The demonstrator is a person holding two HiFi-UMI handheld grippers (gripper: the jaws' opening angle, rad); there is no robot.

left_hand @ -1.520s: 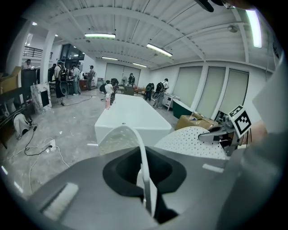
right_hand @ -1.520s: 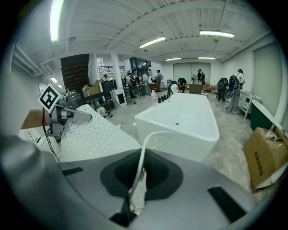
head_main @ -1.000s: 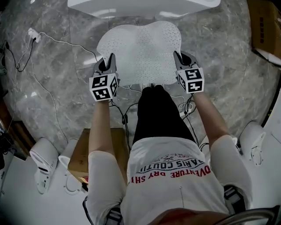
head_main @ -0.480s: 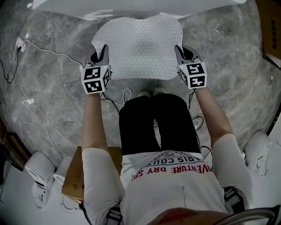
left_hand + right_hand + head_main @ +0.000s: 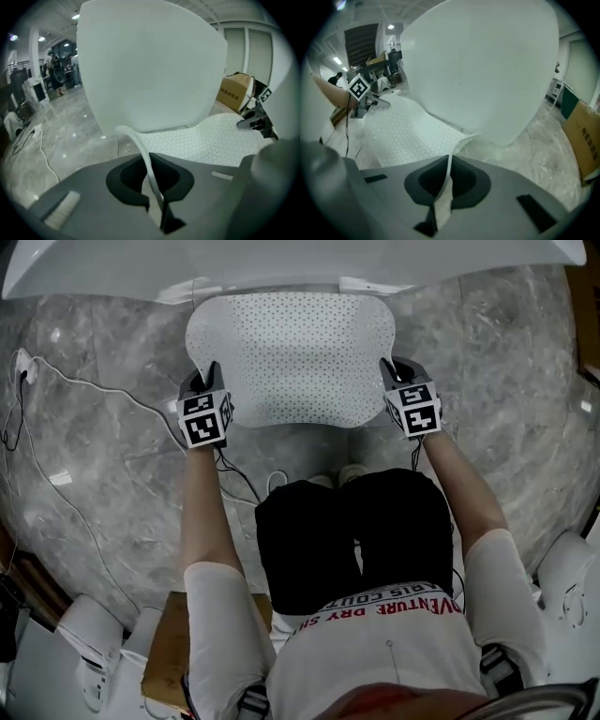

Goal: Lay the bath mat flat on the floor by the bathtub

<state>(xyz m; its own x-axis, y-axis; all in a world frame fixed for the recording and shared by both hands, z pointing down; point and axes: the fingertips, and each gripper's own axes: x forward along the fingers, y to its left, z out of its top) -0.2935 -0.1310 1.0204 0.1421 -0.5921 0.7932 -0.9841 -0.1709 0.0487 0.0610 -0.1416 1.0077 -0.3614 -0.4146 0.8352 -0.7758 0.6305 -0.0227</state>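
Observation:
The white perforated bath mat (image 5: 291, 357) is spread over the grey marble floor, its far edge against the white bathtub (image 5: 281, 263). My left gripper (image 5: 208, 381) is shut on the mat's near left edge; in the left gripper view the mat's rim (image 5: 150, 166) runs pinched between the jaws, with the mat (image 5: 211, 140) stretching to the right. My right gripper (image 5: 398, 376) is shut on the near right edge, where the mat's rim (image 5: 446, 180) stands clamped between the jaws and the mat (image 5: 408, 131) extends left. The tub (image 5: 150, 65) (image 5: 487, 70) fills both gripper views.
White and black cables (image 5: 84, 390) trail over the floor at the left. The person's shoes (image 5: 328, 479) stand just behind the mat. A cardboard box (image 5: 586, 140) sits to the right and another box (image 5: 173, 652) behind the person.
Both grippers have come down with the mat held between them, and the person has crouched. The mat has gone from hanging and curled to spread out against the tub.

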